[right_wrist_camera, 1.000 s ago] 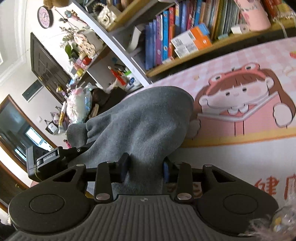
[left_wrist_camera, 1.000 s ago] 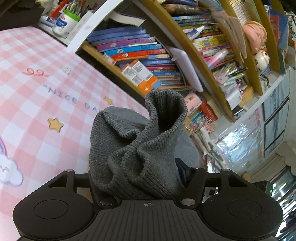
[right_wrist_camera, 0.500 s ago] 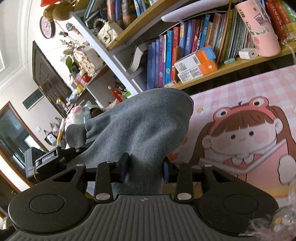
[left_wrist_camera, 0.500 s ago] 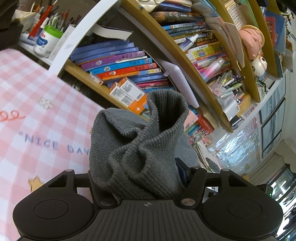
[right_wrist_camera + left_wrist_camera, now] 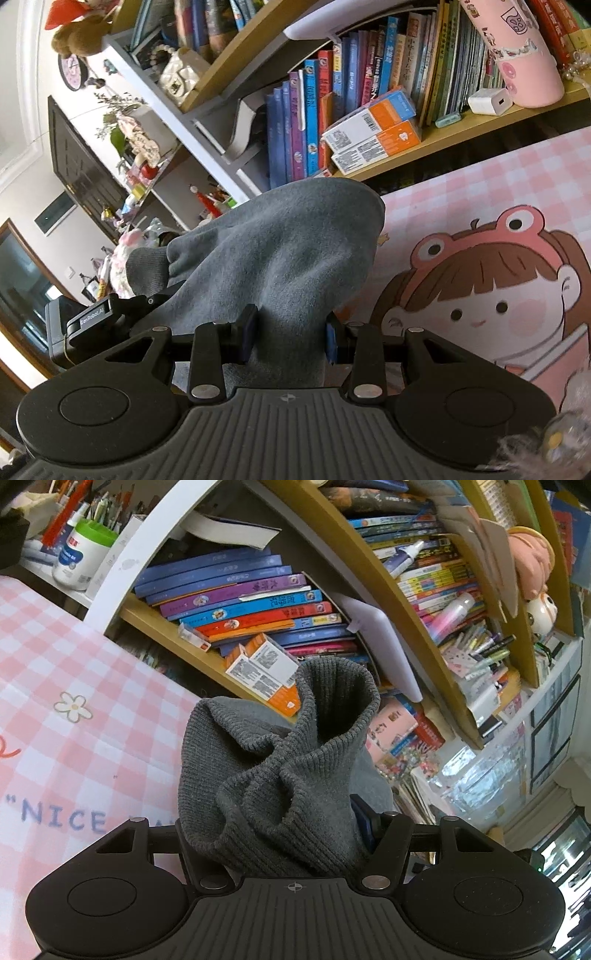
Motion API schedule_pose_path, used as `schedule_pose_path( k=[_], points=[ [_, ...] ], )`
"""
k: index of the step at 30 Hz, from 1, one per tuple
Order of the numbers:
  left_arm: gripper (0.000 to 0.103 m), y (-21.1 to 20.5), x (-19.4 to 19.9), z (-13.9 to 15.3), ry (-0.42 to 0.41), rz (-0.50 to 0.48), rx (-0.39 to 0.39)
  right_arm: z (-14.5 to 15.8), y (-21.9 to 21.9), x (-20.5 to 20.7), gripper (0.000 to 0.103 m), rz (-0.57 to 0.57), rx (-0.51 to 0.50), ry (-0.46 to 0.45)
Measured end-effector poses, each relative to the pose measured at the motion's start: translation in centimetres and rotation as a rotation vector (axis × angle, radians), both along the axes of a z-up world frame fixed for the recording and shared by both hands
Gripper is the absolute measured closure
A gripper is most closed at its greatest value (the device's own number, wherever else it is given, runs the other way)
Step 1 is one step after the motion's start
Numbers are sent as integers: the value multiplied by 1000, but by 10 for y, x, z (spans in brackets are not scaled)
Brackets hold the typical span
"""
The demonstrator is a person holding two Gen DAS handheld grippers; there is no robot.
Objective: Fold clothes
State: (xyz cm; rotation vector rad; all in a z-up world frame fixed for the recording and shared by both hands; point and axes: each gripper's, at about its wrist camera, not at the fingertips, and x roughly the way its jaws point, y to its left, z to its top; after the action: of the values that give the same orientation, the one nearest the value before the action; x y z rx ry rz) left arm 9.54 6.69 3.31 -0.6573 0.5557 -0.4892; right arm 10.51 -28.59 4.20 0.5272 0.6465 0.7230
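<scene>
1. While it hangs bunched above the pink checked tablecloth (image 5: 92,686), the grey knit garment (image 5: 280,775) is pinched at its ribbed edge by the left gripper (image 5: 280,834), jaws clamped on it.
2. Its smoother fabric is clamped in the right gripper (image 5: 290,332).
3. Crowded bookshelves (image 5: 369,88) stand behind.

I've raised both views toward bookshelf (image 5: 258,602); pink checked worktop (image 5: 74,701) fills less frame, sweater (image 5: 280,258) lifted along.
</scene>
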Motion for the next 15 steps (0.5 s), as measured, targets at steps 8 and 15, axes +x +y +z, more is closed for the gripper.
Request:
schedule_pose_path(
  k=[8, 15],
  points=[
    [42, -6, 48, -1, -5, 13, -1, -5, 1, 44, 70, -56, 17, 2],
    [42, -12, 92, -5, 9, 13, 22, -18, 5, 85, 70, -94, 21, 26]
  ],
)
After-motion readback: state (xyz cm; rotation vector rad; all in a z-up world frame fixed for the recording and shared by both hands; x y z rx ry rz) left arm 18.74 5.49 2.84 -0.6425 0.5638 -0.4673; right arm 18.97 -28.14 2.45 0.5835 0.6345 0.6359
